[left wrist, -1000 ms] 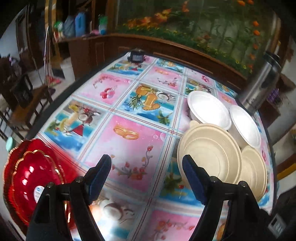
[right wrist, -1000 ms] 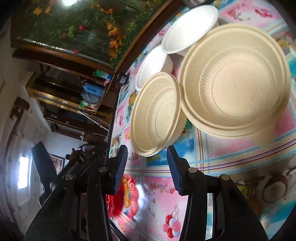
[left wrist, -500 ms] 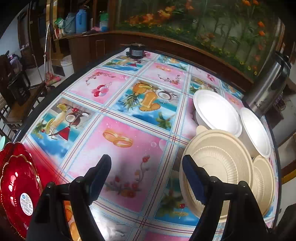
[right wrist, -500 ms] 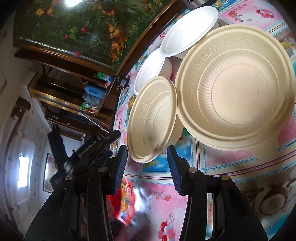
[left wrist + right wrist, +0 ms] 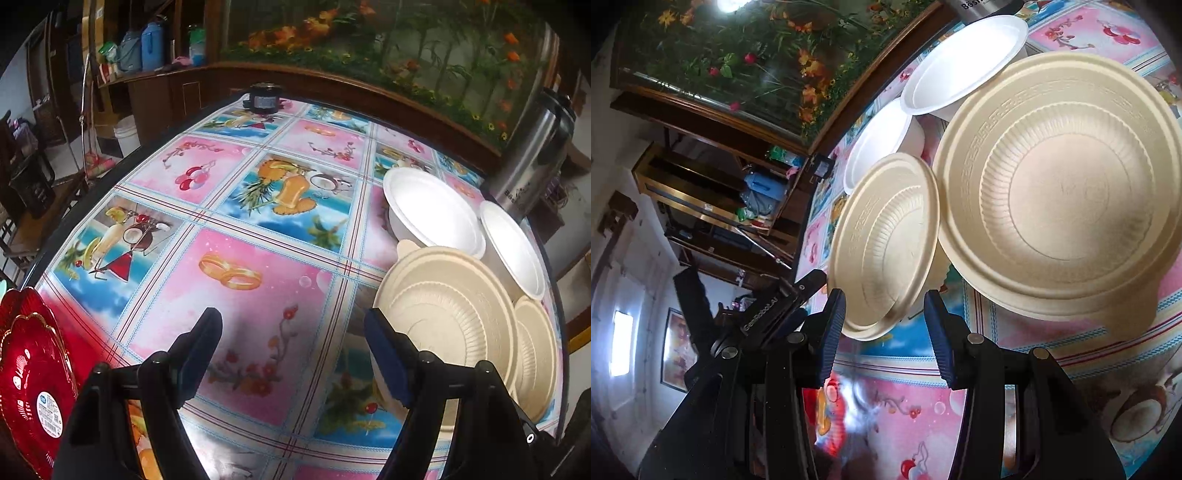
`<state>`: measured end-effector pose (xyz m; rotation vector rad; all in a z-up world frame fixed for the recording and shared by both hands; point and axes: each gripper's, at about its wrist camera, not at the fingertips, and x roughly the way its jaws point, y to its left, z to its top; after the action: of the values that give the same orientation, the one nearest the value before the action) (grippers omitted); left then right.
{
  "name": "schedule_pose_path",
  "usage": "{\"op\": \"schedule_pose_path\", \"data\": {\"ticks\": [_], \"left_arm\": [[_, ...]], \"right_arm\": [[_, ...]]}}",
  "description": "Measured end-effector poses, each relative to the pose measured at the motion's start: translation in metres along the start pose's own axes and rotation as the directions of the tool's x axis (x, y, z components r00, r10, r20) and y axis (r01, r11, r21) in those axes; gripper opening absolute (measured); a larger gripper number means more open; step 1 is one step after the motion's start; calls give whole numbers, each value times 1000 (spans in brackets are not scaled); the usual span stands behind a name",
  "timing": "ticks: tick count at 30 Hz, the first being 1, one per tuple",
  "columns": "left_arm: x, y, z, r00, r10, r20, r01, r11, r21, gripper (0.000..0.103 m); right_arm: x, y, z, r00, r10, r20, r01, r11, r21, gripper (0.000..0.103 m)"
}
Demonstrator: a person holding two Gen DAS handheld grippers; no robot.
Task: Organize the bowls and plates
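A large beige bowl (image 5: 448, 317) (image 5: 1067, 192) sits at the table's right, a smaller beige bowl (image 5: 535, 354) (image 5: 886, 240) beside it. Two white foam bowls (image 5: 432, 212) (image 5: 513, 243) stand behind them; they also show in the right wrist view (image 5: 964, 62) (image 5: 879, 142). A stack of red plates (image 5: 31, 376) lies at the table's near left edge. My left gripper (image 5: 293, 332) is open and empty above the tablecloth, left of the large beige bowl. My right gripper (image 5: 884, 314) is open, its jaws on either side of the small beige bowl's near rim.
A steel thermos (image 5: 532, 151) stands at the table's far right edge. A small black device (image 5: 264, 98) sits at the far edge. The patterned tablecloth (image 5: 236, 206) covers the table. Chairs and a wooden cabinet stand to the left.
The left gripper has pulled back and shifted right, so the red plates slid toward the left edge of its view. The right gripper has moved closer to the small beige bowl's rim.
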<state>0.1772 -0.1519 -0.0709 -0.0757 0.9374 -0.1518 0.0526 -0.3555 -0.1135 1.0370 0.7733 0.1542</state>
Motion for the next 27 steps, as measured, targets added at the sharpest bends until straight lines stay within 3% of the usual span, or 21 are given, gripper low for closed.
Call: {"op": "schedule_pose_path", "data": {"ticks": [8, 10, 13, 17, 23, 27], "left_arm": [[-7, 9, 2, 999, -27, 20, 28, 999, -39, 79], [-3, 16, 4, 996, -91, -10, 90, 993, -76, 79], [-7, 28, 8, 970, -243, 14, 242, 959, -149, 79], [-14, 31, 10, 947, -315, 66, 321, 932, -167, 79], [5, 12, 6, 950, -309, -39, 302, 945, -125, 79], [-3, 2, 2, 969, -245, -20, 243, 968, -60, 79]], "right_arm": [[-1, -7, 4, 1000, 5, 25, -6, 999, 41, 45], [-2, -11, 4, 1000, 7, 30, -9, 998, 56, 45], [-2, -14, 3, 1000, 10, 28, -12, 998, 59, 45], [-3, -14, 2, 999, 15, 33, -16, 998, 57, 45], [0, -17, 0, 1000, 17, 24, -19, 998, 63, 45], [-1, -17, -1, 999, 28, 27, -30, 997, 67, 45]]}}
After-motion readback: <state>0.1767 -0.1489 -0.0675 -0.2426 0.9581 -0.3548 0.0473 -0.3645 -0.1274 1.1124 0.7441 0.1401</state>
